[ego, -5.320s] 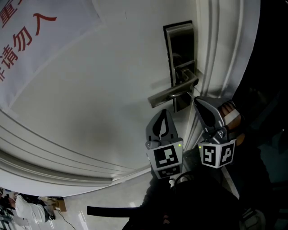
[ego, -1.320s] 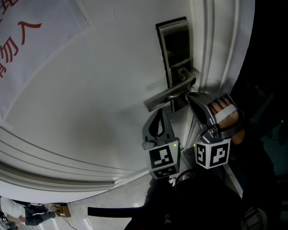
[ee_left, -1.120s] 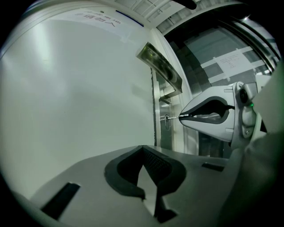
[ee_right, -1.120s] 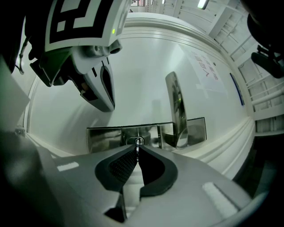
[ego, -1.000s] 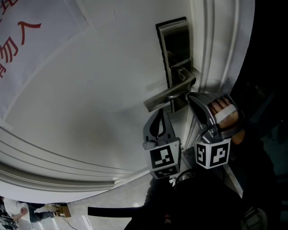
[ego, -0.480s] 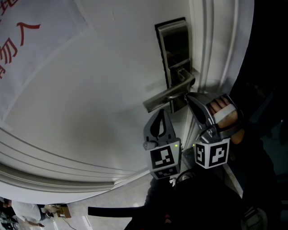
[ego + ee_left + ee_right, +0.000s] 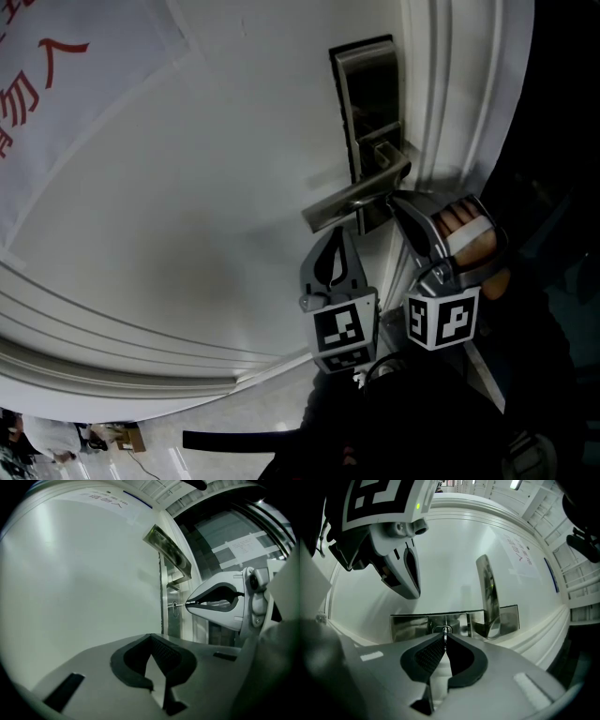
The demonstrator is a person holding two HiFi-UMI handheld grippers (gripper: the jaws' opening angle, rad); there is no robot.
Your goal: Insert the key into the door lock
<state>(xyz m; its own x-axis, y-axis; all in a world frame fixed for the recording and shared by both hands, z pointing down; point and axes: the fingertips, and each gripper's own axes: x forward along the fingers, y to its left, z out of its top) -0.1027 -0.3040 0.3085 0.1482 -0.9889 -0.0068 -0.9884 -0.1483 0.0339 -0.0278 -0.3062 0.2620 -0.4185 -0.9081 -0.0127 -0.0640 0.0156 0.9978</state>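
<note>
The steel lock plate (image 7: 368, 94) sits on the white door (image 7: 187, 206), its lever handle (image 7: 352, 199) pointing left. My right gripper (image 7: 395, 201) is just under the handle and is shut on a thin metal key (image 7: 445, 633). The key's blade reaches the round keyhole (image 7: 443, 628) in the plate (image 7: 412, 623). From the left gripper view the right gripper (image 7: 188, 604) holds the key (image 7: 181, 604) against the keyhole (image 7: 175, 607); how deep it sits is unclear. My left gripper (image 7: 337, 234) hangs shut and empty below the handle, apart from the lock.
A white sheet with red characters (image 7: 47, 84) is stuck on the door at upper left. Moulded door trim (image 7: 450, 103) runs along the right of the lock. A hand (image 7: 466, 234) grips the right gripper. Dark space lies right of the door edge.
Over five seconds the right gripper's tip moved slightly up against the lock plate. In the last second both grippers stay put; only the view shifts a little.
</note>
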